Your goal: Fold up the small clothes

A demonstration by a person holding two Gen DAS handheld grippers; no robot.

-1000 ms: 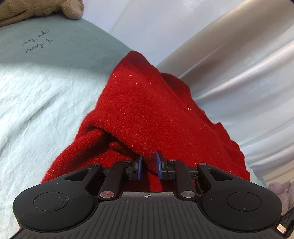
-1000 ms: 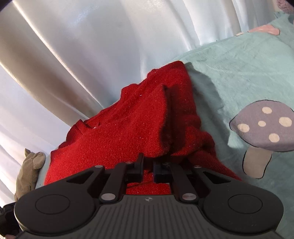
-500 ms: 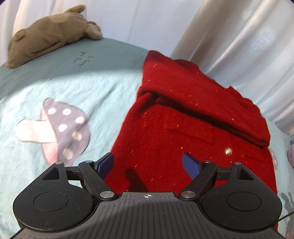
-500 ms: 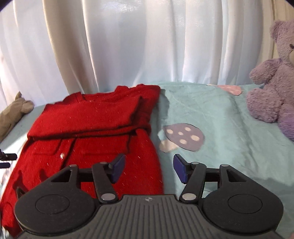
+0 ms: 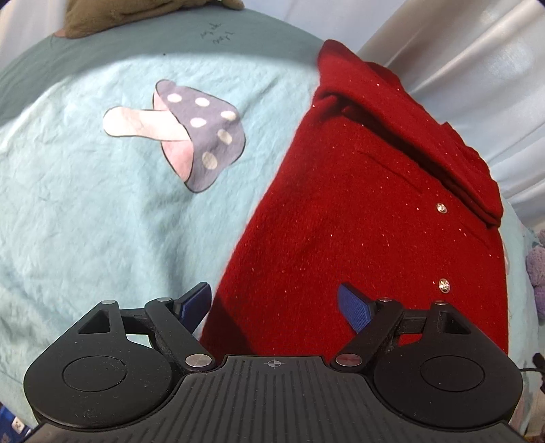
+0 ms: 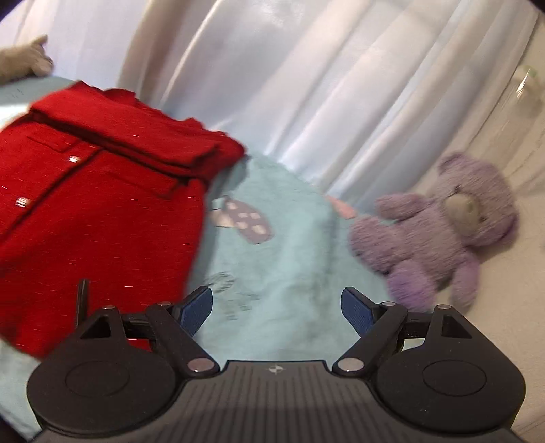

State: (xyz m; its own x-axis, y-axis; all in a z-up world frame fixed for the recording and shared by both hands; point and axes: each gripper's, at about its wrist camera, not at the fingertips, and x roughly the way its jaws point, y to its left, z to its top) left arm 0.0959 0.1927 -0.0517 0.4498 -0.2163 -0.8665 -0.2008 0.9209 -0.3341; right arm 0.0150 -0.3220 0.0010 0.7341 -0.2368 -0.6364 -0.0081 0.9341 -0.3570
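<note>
My left gripper (image 5: 274,305) is holding its blue fingers (image 5: 356,311) spread wide, gripping nothing, and my right gripper (image 6: 276,308) is doing the same, its fingers (image 6: 196,310) parted over bare bedding. The red cardigan (image 5: 368,218) is lying flat on the pale teal blanket (image 5: 85,211), stretching away ahead of my left fingers: the right-hand finger is hovering over the knit, while the left-hand one is sitting just beyond the cardigan's near left edge, over the blanket. At the far end of the garment a folded band of the same red fabric is lying across it, and two shiny buttons (image 5: 444,285) are showing ahead and to the right of my left fingers. A mushroom print (image 5: 190,136) is sitting on the blanket well ahead and to the left of those fingers, and a brown plush toy (image 5: 136,15) is resting at the far left edge.

From my right gripper the picture is blurring somewhat. The cardigan (image 6: 98,204) is lying ahead and to the left of my right fingers, apart from them. A purple teddy bear (image 6: 439,228) is sitting ahead and to the right, with white curtains (image 6: 306,78) hanging behind everything
</note>
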